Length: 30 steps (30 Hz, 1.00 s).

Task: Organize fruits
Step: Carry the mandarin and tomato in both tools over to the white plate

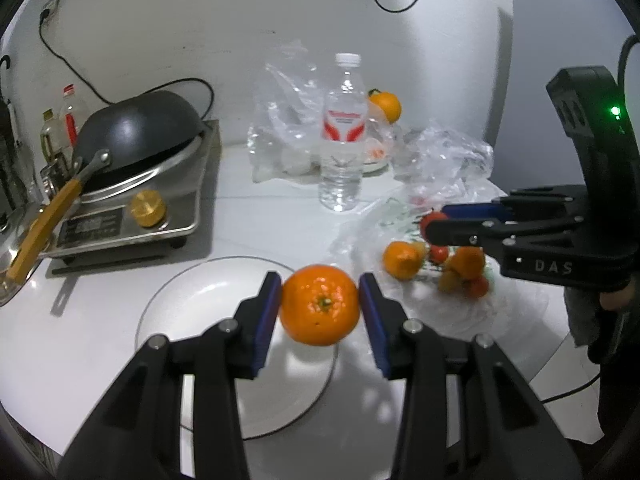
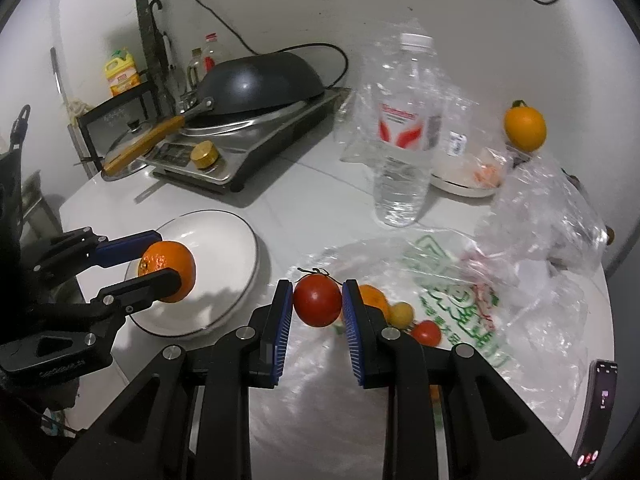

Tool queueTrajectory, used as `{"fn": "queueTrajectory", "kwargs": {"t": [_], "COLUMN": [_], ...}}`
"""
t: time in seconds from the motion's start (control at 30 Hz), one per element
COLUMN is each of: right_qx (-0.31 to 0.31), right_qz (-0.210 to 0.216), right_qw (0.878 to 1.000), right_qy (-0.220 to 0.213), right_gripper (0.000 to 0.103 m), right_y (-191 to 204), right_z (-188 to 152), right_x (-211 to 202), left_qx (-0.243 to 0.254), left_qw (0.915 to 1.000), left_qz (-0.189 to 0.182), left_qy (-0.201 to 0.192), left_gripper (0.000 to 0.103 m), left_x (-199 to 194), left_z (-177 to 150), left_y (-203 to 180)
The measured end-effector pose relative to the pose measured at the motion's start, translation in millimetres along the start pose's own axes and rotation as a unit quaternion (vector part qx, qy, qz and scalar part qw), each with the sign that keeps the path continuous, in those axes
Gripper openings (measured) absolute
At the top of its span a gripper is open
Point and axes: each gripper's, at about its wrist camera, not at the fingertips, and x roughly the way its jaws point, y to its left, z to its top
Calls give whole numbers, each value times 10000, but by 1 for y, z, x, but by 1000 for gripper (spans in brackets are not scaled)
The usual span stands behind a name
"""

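Left wrist: orange (image 1: pixel 319 305) between tongs (image 1: pixel 320 312)

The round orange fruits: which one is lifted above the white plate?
The round orange mandarin gripped in the left tongs hangs over the white plate. The other oranges lie on the clear plastic bag.

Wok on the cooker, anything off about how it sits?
Yes. The wok lies upside down, dome up, tilted over the steel cooker, its wooden handle sticking out past the cooker's edge. Nothing looks spilled or broken around it.
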Motion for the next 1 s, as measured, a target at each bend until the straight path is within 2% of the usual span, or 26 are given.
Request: {"fn": "queueTrajectory", "kwargs": {"t": [0.57, 1.0], "right_qx": [-324, -447], "right_qz": [245, 573], "right_qw": [9991, 9969], "right_qy": [114, 309], "right_gripper": [27, 27], "right_y": [59, 88], "right_z": [21, 36], "right_x": [36, 81], "left_qx": [-190, -238], "left_qw": [9991, 9977], "left_qz": [389, 604], "left_qy": [-7, 173], "left_gripper": [41, 41], "left_x": [-5, 16], "left_z": [-18, -30], "left_y": [70, 103]}}
